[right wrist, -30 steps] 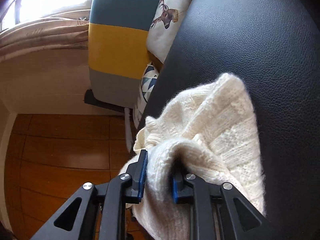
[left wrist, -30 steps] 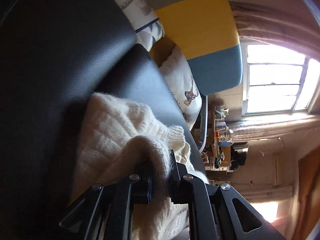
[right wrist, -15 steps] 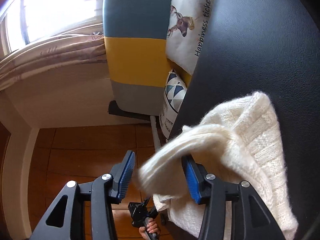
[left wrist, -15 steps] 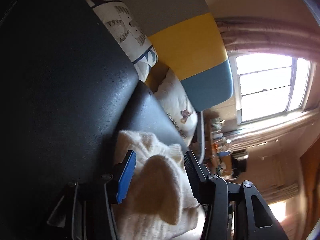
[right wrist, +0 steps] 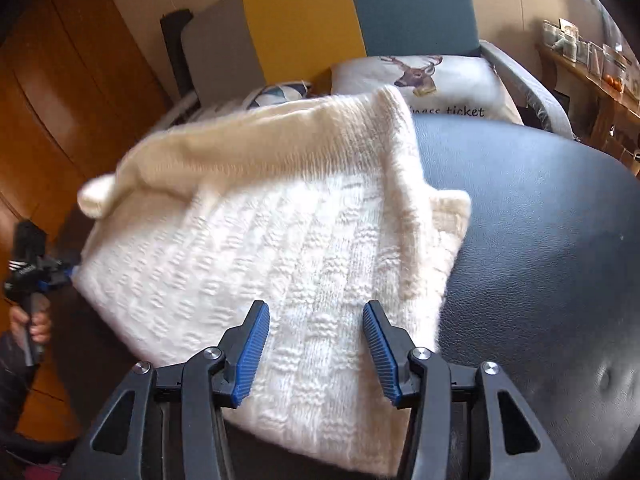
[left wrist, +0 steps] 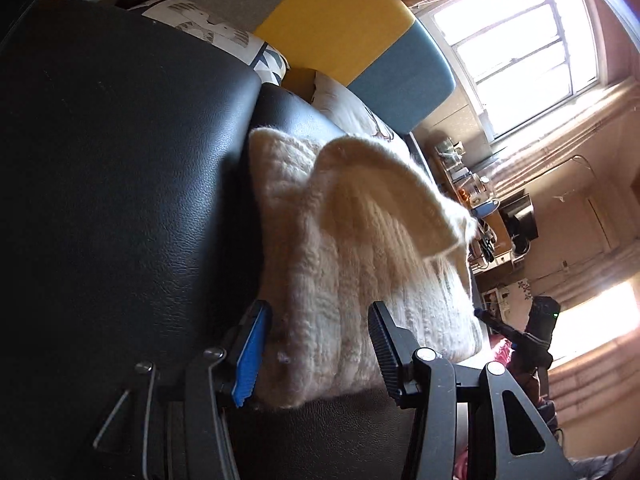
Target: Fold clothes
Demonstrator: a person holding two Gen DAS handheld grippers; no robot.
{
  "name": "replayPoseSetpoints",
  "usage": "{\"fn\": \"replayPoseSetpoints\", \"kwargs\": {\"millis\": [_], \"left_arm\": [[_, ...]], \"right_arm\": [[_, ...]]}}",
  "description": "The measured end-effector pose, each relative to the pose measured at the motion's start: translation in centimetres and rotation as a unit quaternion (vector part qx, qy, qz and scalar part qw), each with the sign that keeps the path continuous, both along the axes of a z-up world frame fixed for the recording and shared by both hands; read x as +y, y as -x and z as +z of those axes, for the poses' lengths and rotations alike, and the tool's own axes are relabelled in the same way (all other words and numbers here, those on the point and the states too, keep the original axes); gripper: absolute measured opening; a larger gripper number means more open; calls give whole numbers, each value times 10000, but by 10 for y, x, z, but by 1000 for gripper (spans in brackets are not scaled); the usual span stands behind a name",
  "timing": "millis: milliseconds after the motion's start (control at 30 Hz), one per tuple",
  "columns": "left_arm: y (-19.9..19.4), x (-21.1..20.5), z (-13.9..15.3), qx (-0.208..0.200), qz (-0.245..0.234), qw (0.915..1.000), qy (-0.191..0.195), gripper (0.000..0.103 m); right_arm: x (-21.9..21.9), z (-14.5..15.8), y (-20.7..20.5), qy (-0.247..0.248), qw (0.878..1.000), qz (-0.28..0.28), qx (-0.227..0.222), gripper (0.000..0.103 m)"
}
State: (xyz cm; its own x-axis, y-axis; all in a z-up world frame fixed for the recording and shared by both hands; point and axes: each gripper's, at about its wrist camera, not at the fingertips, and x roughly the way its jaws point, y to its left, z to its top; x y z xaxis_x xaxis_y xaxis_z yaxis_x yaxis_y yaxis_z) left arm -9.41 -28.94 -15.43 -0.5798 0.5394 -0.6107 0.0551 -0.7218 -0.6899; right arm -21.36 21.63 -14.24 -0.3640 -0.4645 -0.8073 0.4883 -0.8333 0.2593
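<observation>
Left wrist view shows you the cream knitted sweater, fuzzy and ribbed, lying folded on the black grained leather cushion, with one blurred flap raised above it. Your left gripper has its fingers spread apart, gripping nothing, the knit lying beyond them. In the right wrist view the sweater shows a woven block pattern; its far edge is smeared by motion. Your right gripper likewise stands parted and empty above the knit. Behind sits a deer-print pillow, its lettering partly hidden by the cushion. At the left edge, your hand is cut off.
</observation>
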Motion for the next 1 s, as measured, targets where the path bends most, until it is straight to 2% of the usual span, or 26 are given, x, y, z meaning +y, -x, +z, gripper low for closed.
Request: {"fn": "replayPoseSetpoints", "kwargs": {"millis": [33, 67, 100, 200, 367, 567, 700, 767, 867, 1000], "left_arm": [[-1, 1, 1, 5, -1, 10000, -20, 48], [-1, 1, 2, 9, -1, 10000, -40, 34], [-3, 2, 3, -4, -12, 10000, 22, 13], [-10, 3, 2, -73, -50, 9999, 144, 7], [-40, 3, -3, -57, 9, 10000, 25, 6], [-104, 14, -11, -188, -49, 9998, -38, 6], [-140, 12, -1, -98, -14, 9998, 193, 9], [-144, 7, 10, 77, 115, 9990, 436, 13], [-133, 0, 24, 312, 156, 9979, 544, 20], [-96, 5, 33, 481, -43, 9951, 861, 31]], "right_arm": [[0, -4, 1, -9, 10000, -26, -61, 51], [1, -7, 2, -18, 9999, -52, -121, 51], [2, -11, 2, -20, 9998, -79, -190, 51], [11, -15, 0, 139, 9983, -106, -562, 50], [22, -22, -20, 112, 9965, -41, -831, 49], [33, -15, -84, -229, 9949, 123, -975, 49], [36, -8, -111, -250, 9965, 104, -797, 49], [31, 1, -111, -116, 9980, -10, -618, 49], [16, 16, -106, 137, 9993, -44, -334, 50], [-28, 22, -78, 173, 9996, -17, -211, 50]]}}
